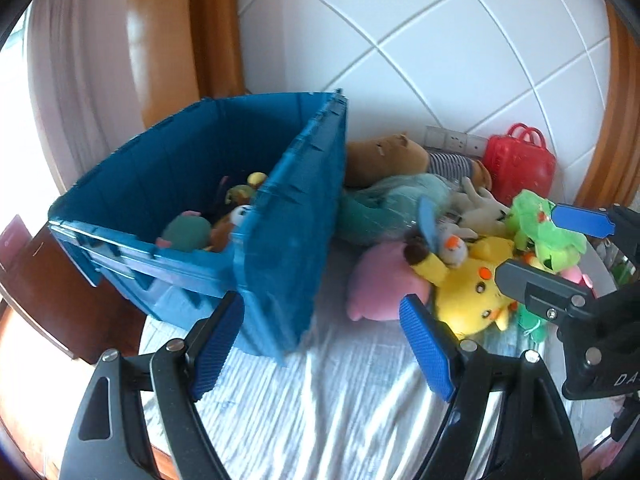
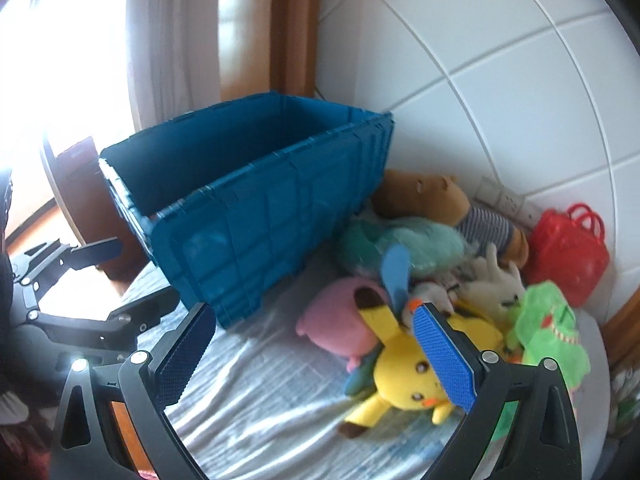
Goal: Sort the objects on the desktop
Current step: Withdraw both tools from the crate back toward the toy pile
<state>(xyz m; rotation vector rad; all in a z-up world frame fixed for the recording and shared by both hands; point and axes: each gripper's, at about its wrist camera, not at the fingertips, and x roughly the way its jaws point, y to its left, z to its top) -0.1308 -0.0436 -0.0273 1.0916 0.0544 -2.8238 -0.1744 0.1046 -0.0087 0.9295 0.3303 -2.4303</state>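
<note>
A blue plastic crate (image 1: 288, 220) (image 2: 272, 216) stands on the striped cloth and holds several small plush toys (image 1: 188, 232). To its right lies a pile of plush toys: a yellow Pikachu (image 1: 472, 292) (image 2: 404, 372), a pink one (image 1: 380, 280) (image 2: 340, 320), a green one (image 1: 548, 232) (image 2: 548, 332), a teal one (image 2: 400, 244) and a brown bear (image 1: 384, 156) (image 2: 424, 196). My left gripper (image 1: 320, 348) is open and empty in front of the crate. My right gripper (image 2: 316, 360) is open and empty just before the Pikachu; it also shows in the left wrist view (image 1: 548, 248).
A red plastic handbag (image 1: 520, 160) (image 2: 568, 252) stands against the white tiled wall (image 1: 440, 40). A brown wooden chair (image 1: 44, 288) is left of the table. A wall socket strip (image 1: 452, 140) sits behind the bear.
</note>
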